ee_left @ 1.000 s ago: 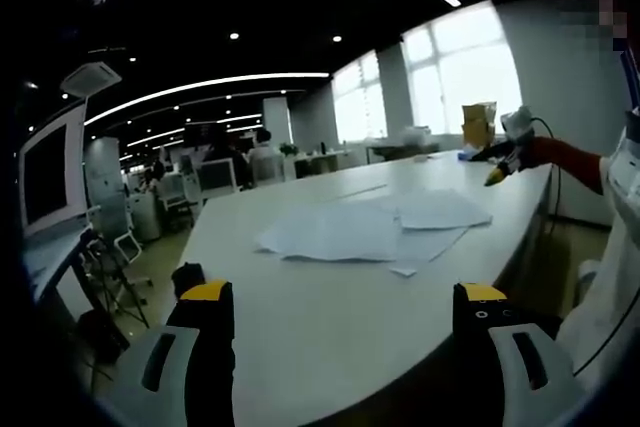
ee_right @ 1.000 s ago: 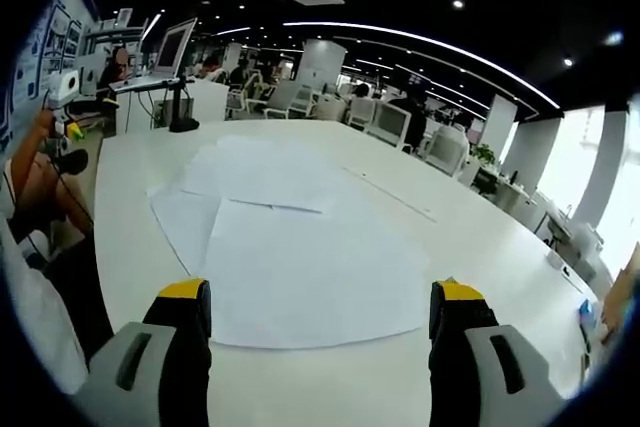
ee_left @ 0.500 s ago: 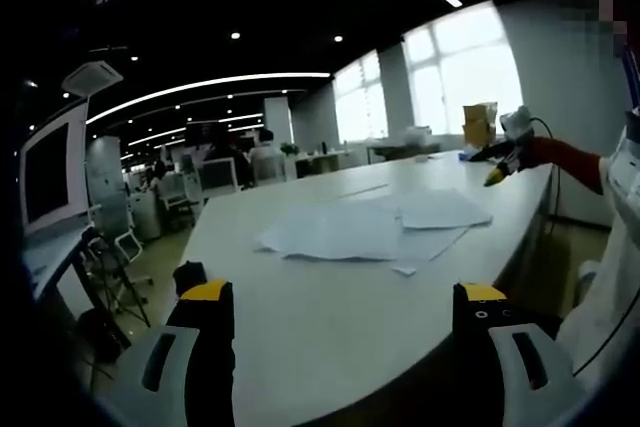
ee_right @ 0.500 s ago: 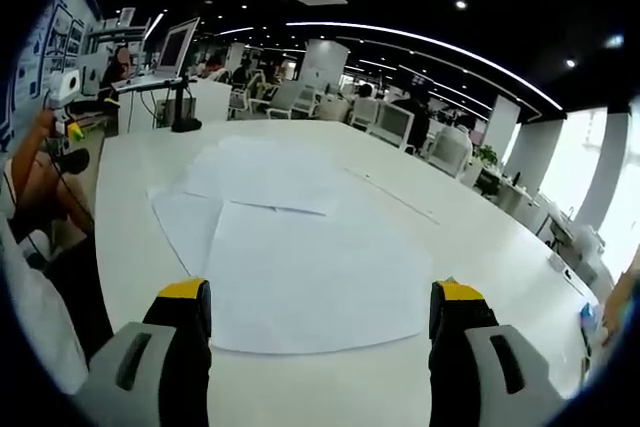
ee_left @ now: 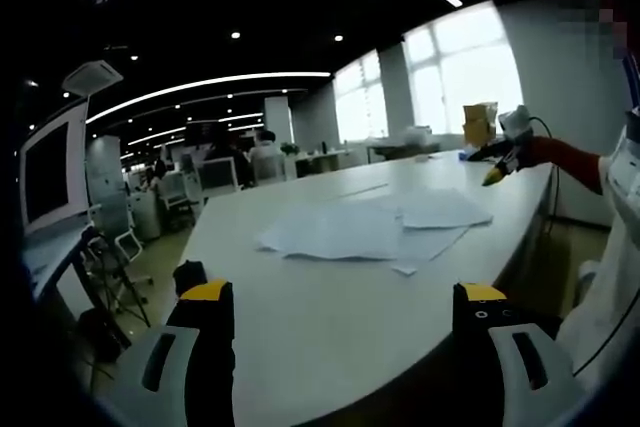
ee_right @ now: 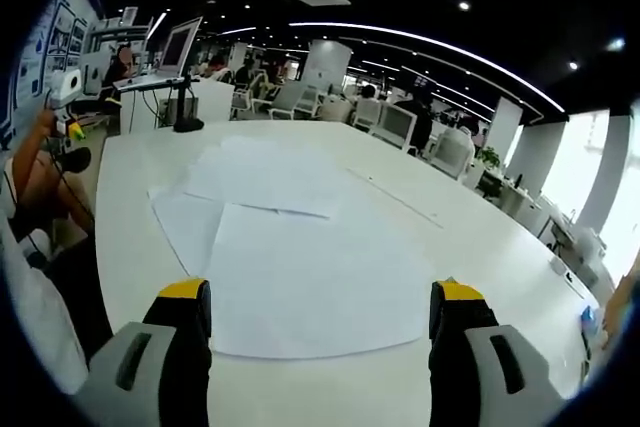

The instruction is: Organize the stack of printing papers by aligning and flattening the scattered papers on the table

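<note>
Across the room: an open-plan office with a dark ceiling, curved strips of light, and bright windows beyond the far end of the desk.
Desk [ee_left: 330, 317]: large, white and rounded; it carries everything named below.
Papers [ee_right: 300, 247]: white printing sheets lying flat on the desk in a loose, overlapping spread, edges not lined up. In the right gripper view one big sheet lies nearest, with more sheets fanned out behind it and to its left. In the left gripper view the same papers [ee_left: 370, 227] sit toward the middle of the desk, well apart from the jaws.
Monitor [ee_right: 174, 47]: stands on a neighbouring surface past the far left corner of the desk, with another screen [ee_left: 48, 172] off the desk's left side in the left gripper view.
Left gripper [ee_left: 343, 307]: jaws with yellow tips spread wide, holding nothing, raised above the near edge of the desk. It also appears at the left of the right gripper view [ee_right: 68, 129], small, off the desk's edge.
Right gripper [ee_right: 318, 309]: jaws with yellow tips spread wide, holding nothing, just over the near edge of the big sheet. It also appears at the right of the left gripper view [ee_left: 495, 175], over the far corner of the desk, beyond the papers.
Yellowish packet [ee_left: 478, 125]: stands upright at the far end of the desk, behind the right gripper.
</note>
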The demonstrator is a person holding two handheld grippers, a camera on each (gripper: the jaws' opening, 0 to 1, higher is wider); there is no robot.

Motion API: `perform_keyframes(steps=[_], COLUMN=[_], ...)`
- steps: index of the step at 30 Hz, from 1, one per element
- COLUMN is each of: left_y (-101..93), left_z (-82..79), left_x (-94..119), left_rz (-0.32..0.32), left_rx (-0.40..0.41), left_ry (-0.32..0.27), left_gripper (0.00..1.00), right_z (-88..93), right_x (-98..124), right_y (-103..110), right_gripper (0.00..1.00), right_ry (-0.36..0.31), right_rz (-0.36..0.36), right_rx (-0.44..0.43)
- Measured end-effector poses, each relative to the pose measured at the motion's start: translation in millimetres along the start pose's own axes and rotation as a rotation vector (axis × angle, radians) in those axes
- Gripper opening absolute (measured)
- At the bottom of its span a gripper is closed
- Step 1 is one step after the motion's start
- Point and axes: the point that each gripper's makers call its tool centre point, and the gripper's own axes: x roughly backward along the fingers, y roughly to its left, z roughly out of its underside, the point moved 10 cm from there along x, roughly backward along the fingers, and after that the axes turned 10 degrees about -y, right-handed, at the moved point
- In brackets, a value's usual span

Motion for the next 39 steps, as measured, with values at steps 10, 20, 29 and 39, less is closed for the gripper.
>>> perform_keyframes(steps=[10, 20, 29, 39], left_y=[-1.0, 0.0, 1.2, 0.9], left_z=[0.5, 0.2, 0.3, 1.1], left_x=[0, 0, 0, 0], left_rz=[0.0, 0.001, -0.001, -0.001], left_rx=[0.0, 0.0, 0.001, 0.002], left_ry=[0.002, 0.0, -0.001, -0.003], left_gripper=[0.93, 0.93, 0.93, 0.93], right_z=[-0.8, -2.2, -3.8, -12.1], right_x=[-3, -7, -11, -15], right_y=[1, 3, 4, 4], right_gripper=[0.85, 0.85, 0.85, 0.85], right_ry=[0.004, 0.008, 0.012, 0.009], right_rz=[-0.008, -0.018, -0.027, -0.036], right_rx=[0.005, 0.011, 0.015, 0.036])
